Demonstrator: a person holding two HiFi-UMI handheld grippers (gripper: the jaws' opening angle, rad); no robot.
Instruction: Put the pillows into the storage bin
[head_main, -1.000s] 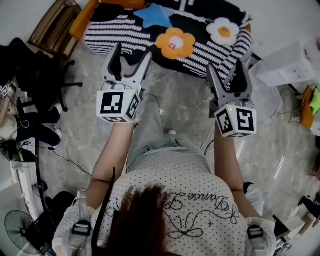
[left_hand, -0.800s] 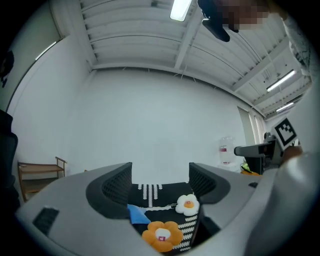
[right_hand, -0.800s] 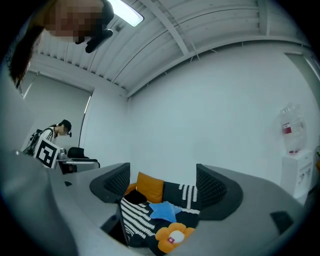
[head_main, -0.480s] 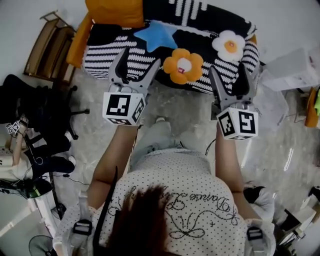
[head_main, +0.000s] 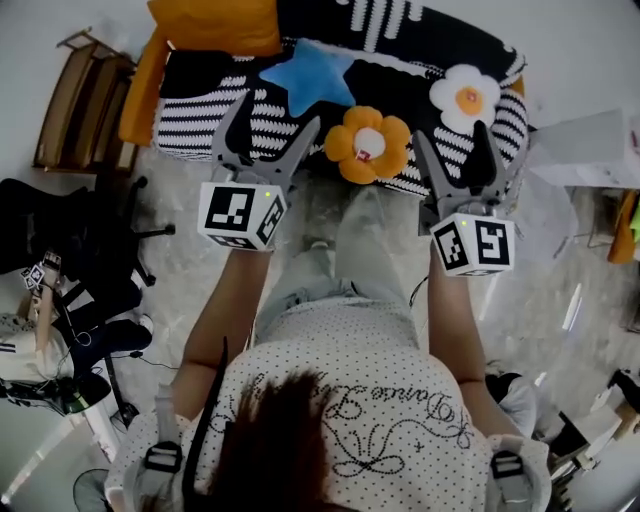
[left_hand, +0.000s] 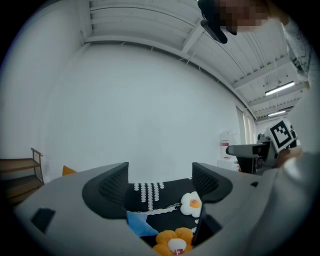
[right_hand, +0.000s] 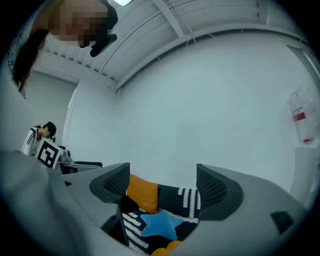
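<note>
Left gripper (head_main: 272, 128) and right gripper (head_main: 452, 150), both empty, at the black-and-white striped cover (head_main: 195, 125).
The left jaws have just been opening and stand wide, as do the right jaws. The orange flower-shaped plush pillow (head_main: 368, 143) lies between the grippers, and the blue star-shaped pillow (head_main: 305, 75) lies just beyond the left one.

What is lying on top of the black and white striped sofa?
A blue star pillow, an orange flower pillow, a white flower pillow and an orange cushion at the back corner. The sofa surface beneath them is covered, so anything under them cannot be seen.
</note>
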